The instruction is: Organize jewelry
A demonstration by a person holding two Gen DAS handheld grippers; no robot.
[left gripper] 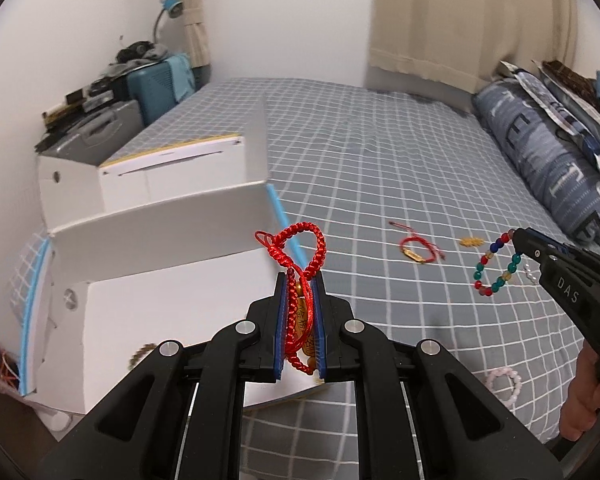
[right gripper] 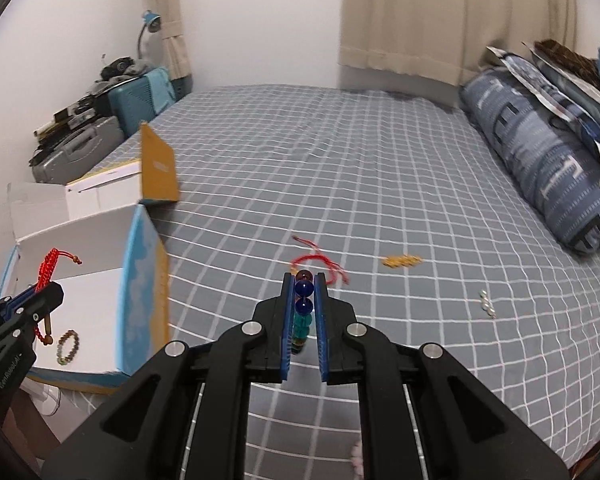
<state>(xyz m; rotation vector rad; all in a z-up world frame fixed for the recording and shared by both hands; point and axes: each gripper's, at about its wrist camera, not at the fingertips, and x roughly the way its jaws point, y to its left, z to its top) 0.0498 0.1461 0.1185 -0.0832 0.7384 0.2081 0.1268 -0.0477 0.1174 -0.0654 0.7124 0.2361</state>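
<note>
Both clamped: left gripper (left gripper: 300, 284) red bracelet (left gripper: 300, 252); right gripper (right gripper: 304, 280) beaded bracelet (right gripper: 303, 300).

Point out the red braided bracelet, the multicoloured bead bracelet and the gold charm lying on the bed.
red braided bracelet (left gripper: 300, 256): left wrist view, braided loop above the fingers.
multicoloured bead bracelet (left gripper: 496, 264): left wrist view, hanging bead loop.
gold charm (right gripper: 401, 260): right wrist view, its middle.
</note>
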